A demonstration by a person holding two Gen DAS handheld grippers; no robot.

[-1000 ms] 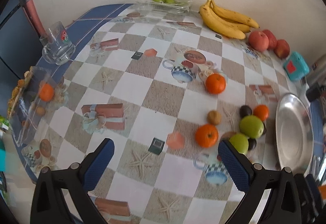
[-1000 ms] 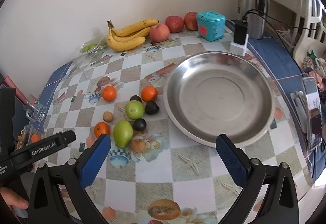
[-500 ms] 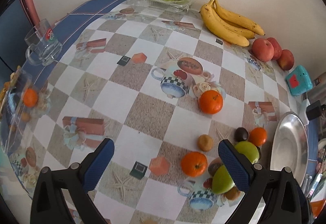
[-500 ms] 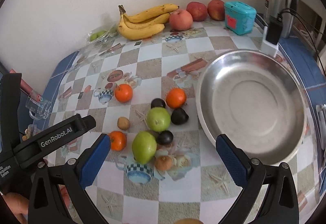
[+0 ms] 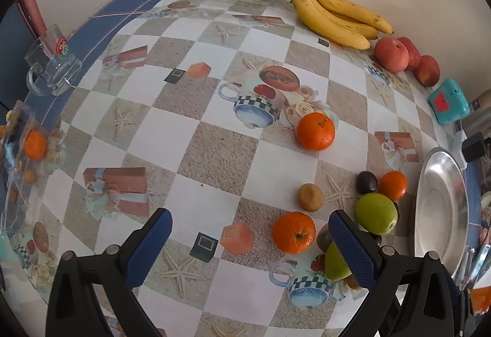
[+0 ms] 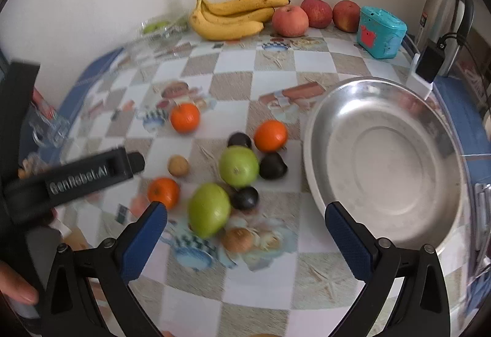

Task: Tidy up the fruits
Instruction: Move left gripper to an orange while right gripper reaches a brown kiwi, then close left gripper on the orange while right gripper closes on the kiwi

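The right gripper (image 6: 245, 232) is being held above the table with its jaws wide apart and nothing between them. Just ahead of the gap, toward its left jaw, a green pear-shaped fruit (image 6: 209, 209) is lying, with a green apple (image 6: 238, 166) just beyond and dark plums touching it. The steel bowl (image 6: 319, 153) is being kept ahead of the right jaw, still without fruit. The left gripper (image 5: 250, 240) is also being held apart, empty; an orange (image 5: 294, 232) is lying inside its right jaw. One fruit should probably be centred between the pads before closing, so neighbours are not being pushed.
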